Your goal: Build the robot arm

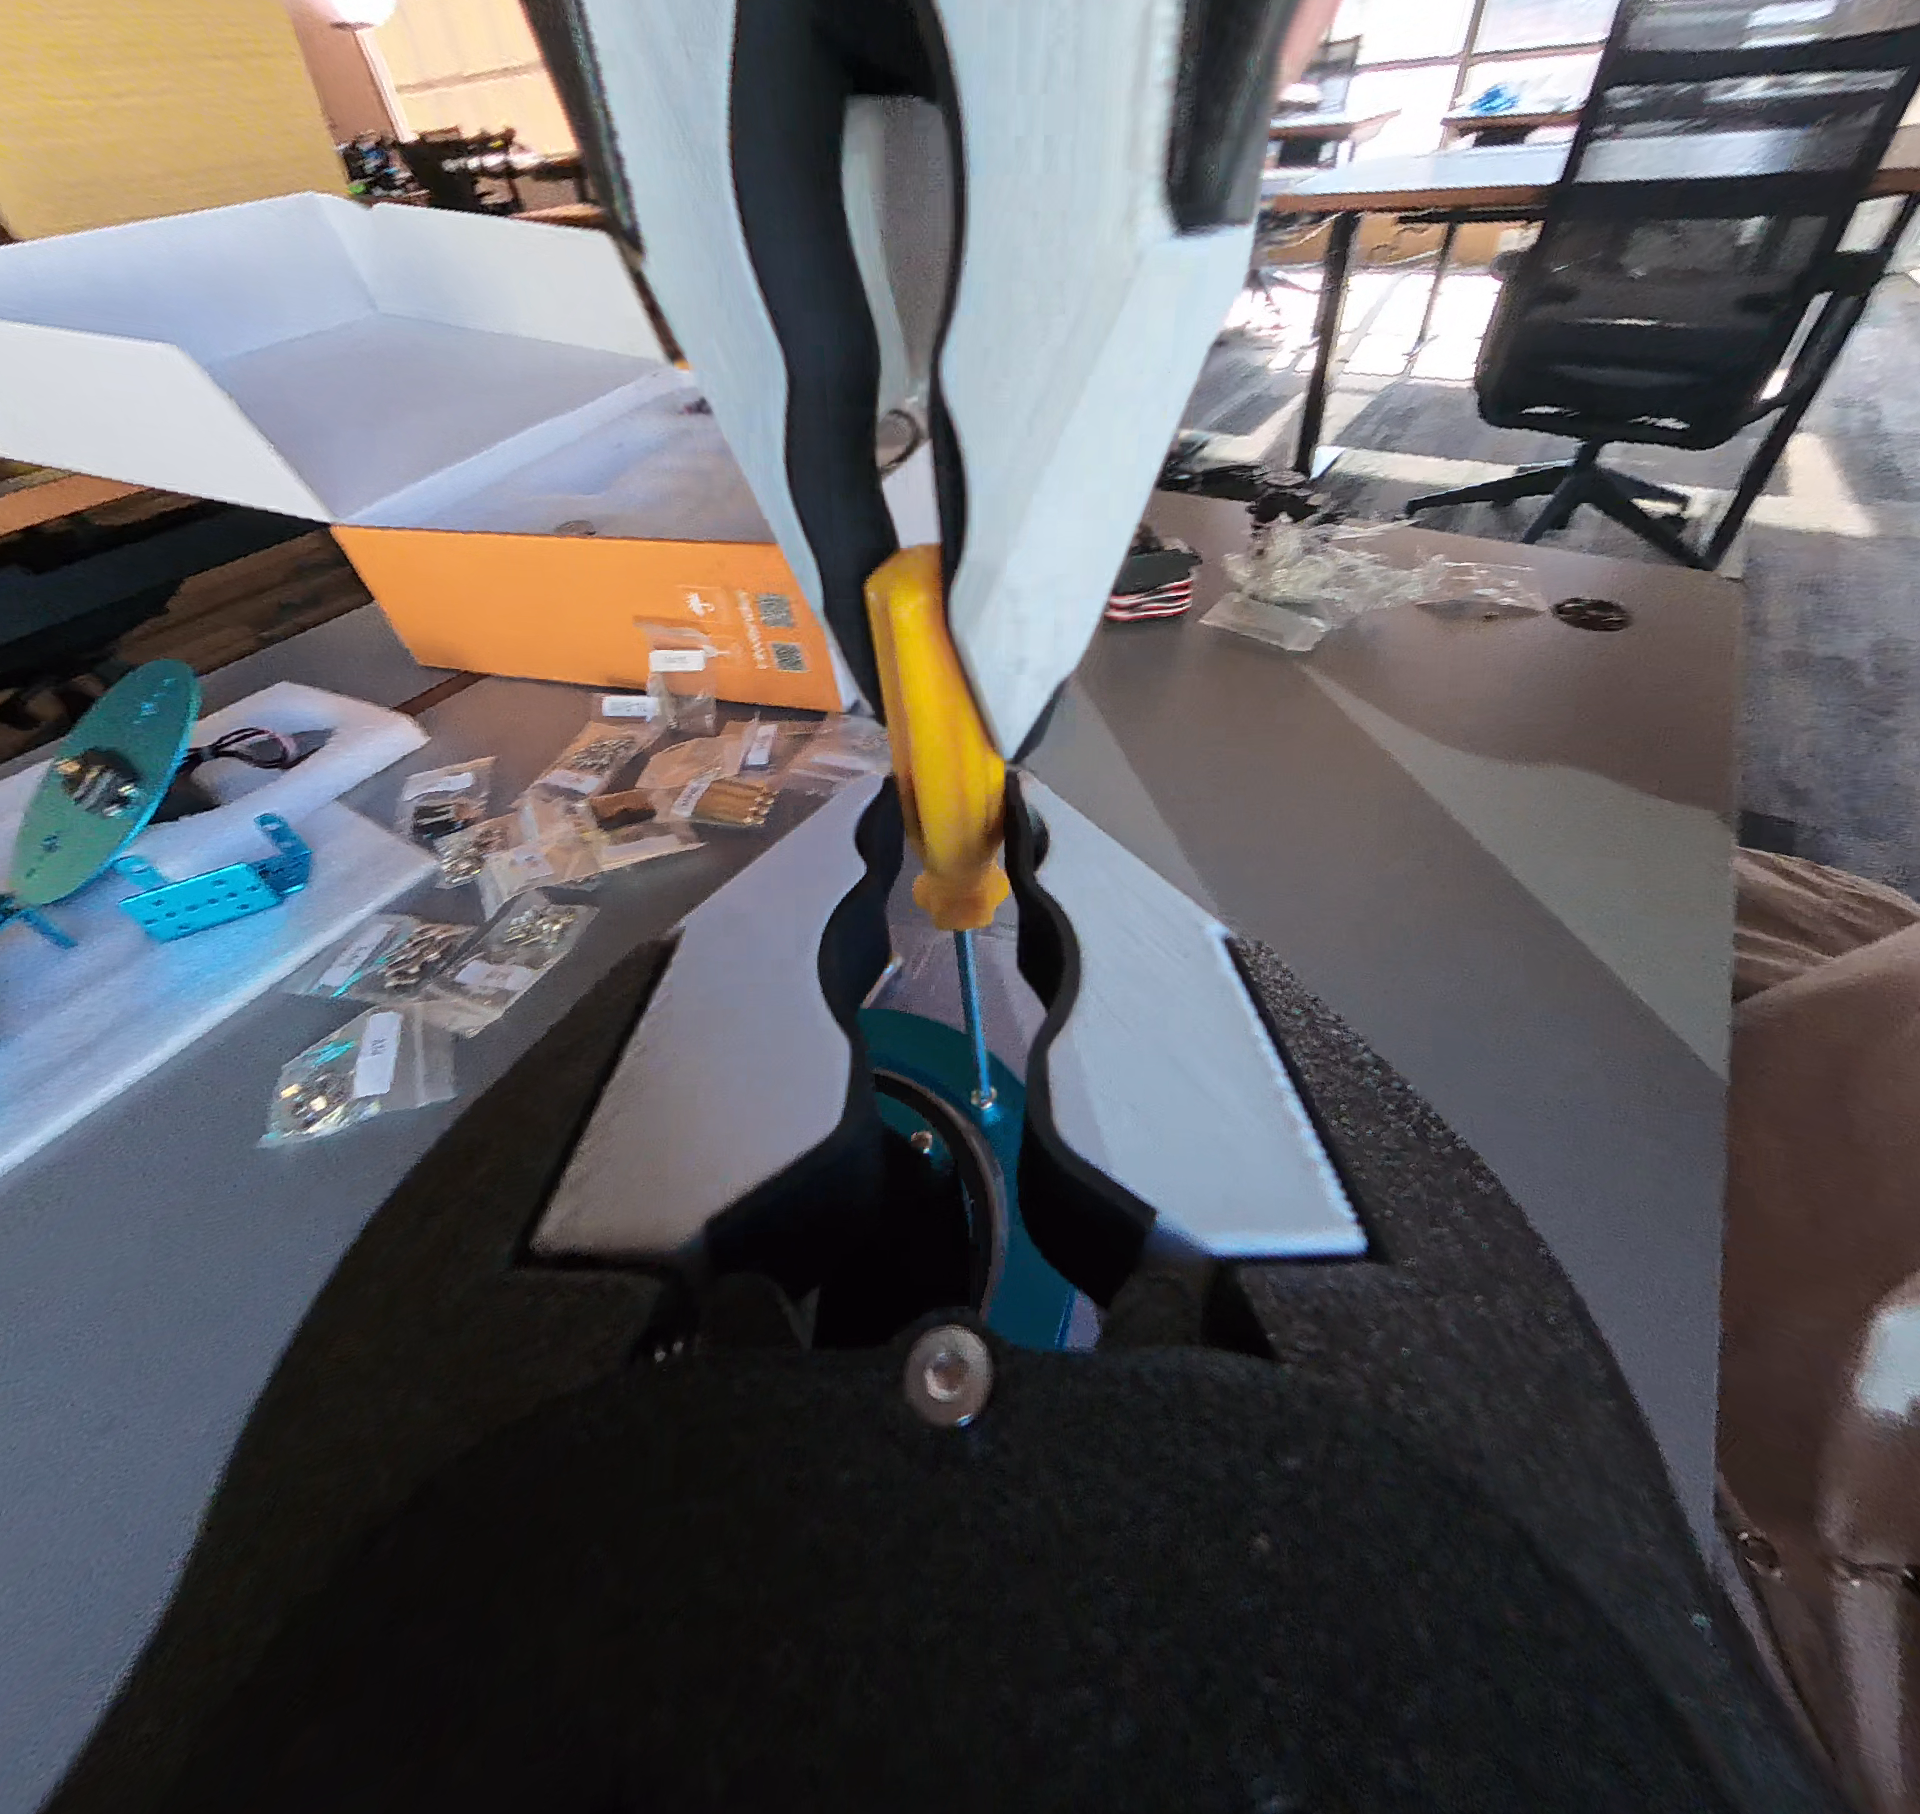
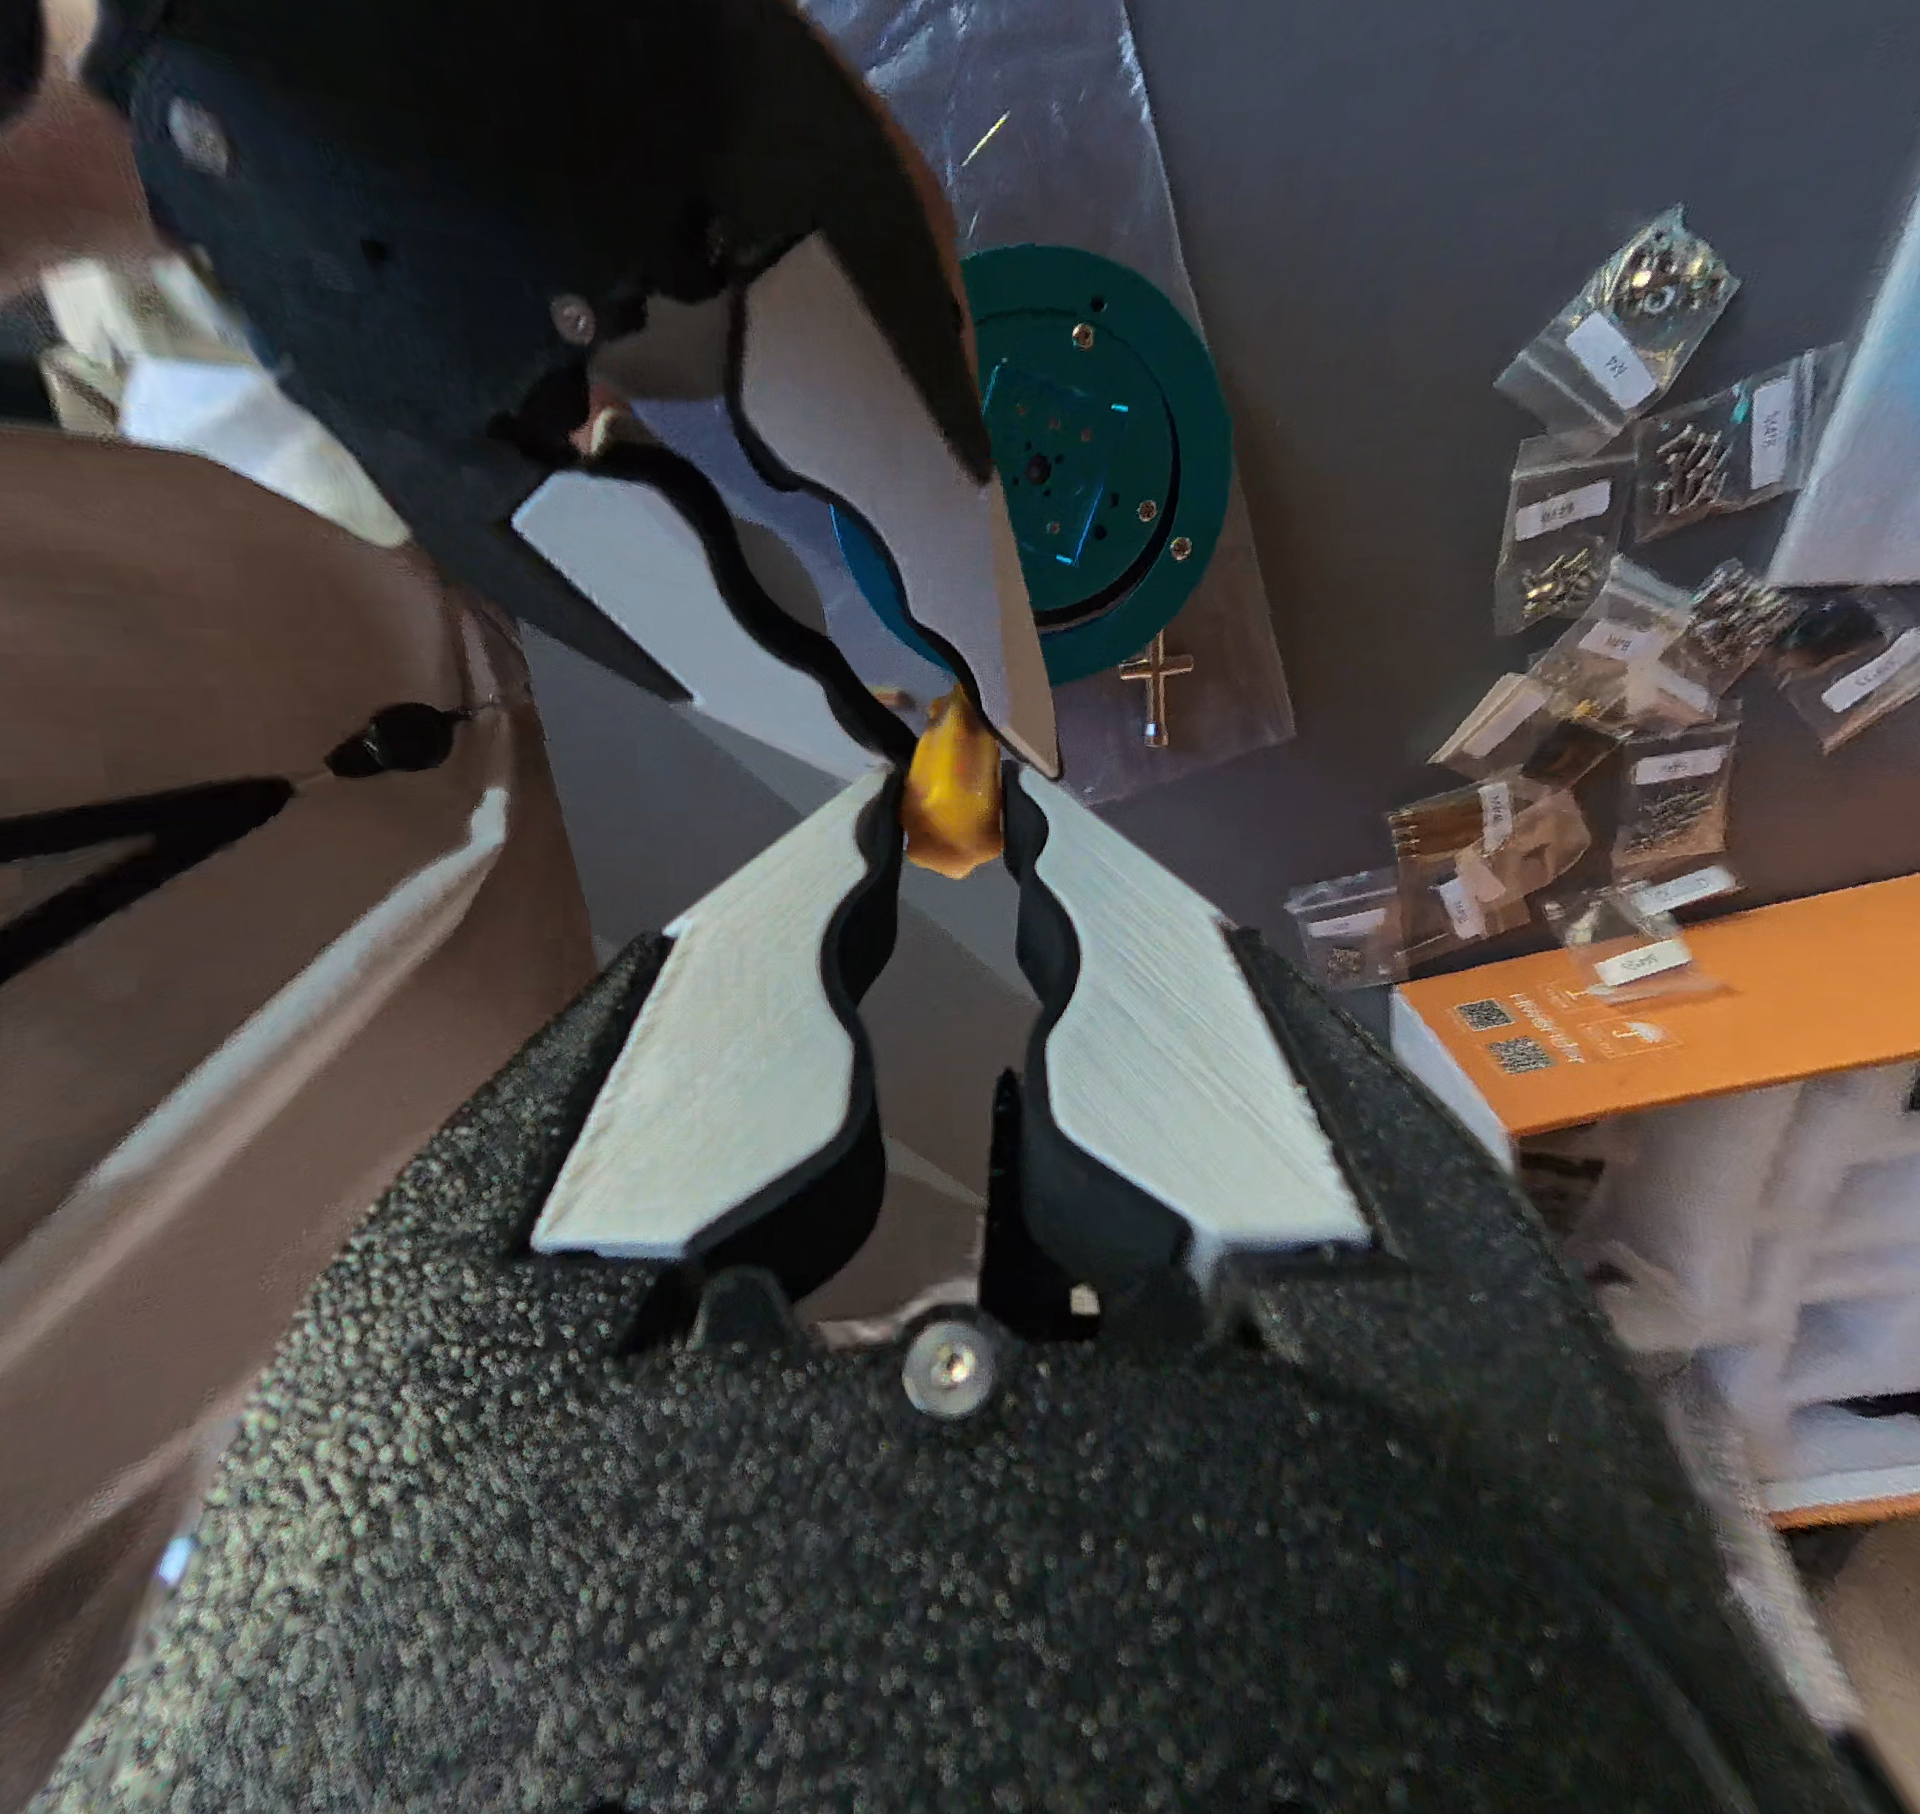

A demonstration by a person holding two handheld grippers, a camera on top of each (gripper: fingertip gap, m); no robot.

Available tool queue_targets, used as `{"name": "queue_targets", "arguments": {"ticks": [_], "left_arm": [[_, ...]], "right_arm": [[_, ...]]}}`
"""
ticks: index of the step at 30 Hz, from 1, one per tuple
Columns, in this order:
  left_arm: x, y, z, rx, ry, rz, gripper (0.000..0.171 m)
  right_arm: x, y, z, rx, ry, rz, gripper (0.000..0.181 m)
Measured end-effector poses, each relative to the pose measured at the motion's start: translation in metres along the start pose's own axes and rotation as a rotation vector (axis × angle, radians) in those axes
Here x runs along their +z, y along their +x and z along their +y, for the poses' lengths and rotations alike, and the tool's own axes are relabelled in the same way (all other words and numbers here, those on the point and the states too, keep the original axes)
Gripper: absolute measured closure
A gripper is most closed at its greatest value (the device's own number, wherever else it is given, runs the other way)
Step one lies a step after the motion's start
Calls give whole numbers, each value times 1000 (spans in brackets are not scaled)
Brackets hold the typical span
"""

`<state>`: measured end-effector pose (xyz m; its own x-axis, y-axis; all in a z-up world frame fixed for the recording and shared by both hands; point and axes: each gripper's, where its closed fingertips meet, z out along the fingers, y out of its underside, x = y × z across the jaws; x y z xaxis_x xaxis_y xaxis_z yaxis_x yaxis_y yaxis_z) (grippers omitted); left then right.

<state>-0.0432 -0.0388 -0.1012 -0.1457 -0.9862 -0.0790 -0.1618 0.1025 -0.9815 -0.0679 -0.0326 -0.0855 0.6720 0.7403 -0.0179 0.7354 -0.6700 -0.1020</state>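
1. Left wrist view showed the left hand-held gripper (image 1: 954,803) closed almost fully on the lower part of the yellow handle of a screwdriver (image 1: 940,725), one finger pressed to each side.
2. The right hand-held gripper (image 2: 951,790) came in from above and was clamped just as tightly on the same handle, higher up, so both tools gripped it at once.
3. The screwdriver stood nearly upright over the grey counter (image 1: 1403,777), its thin metal shaft pointing down with the tip at a small screw on a teal round disc (image 2: 1101,455).
4. The disc lay flat on a clear plastic bag (image 2: 1039,102) on the counter, with a small gold cross-shaped wrench (image 2: 1155,678) just beside its rim on the same bag.
5. Many small clear bags of hardware (image 1: 540,829) were scattered on the counter near the disc, between it and an orange box (image 1: 582,611) with its white lid open.
6. Toward the counter's left edge, a teal plate (image 1: 104,788) and a blue perforated bracket (image 1: 218,897) rested on white foam.
7. A black office chair (image 1: 1704,289) stood on the floor beyond the counter's far edge.
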Motion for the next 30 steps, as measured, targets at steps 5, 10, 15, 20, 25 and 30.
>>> {"name": "queue_targets", "arguments": {"ticks": [5, 10, 15, 20, 25, 30], "left_arm": [[-3, 3, 0, 39, 38, 75, 154], [-3, 4, 0, 25, 68, 99, 154], [-1, -1, 2, 33, 24, 30, 154], [6, -4, 5, 42, -6, -15, 155], [0, 1, 5, 10, 43, 93, 156], [-2, 5, 5, 9, 61, 128, 156]], "right_arm": [[1, 0, 0, -453, 4, 136, 153], [2, -1, 0, -424, -35, 64, 163], [2, 2, 2, -161, -88, 48, 163], [2, 3, 5, 104, -116, 3, 163], [1, 4, -2, -320, -115, 153, 140], [2, -4, 1, -488, -124, 54, 165]]}}
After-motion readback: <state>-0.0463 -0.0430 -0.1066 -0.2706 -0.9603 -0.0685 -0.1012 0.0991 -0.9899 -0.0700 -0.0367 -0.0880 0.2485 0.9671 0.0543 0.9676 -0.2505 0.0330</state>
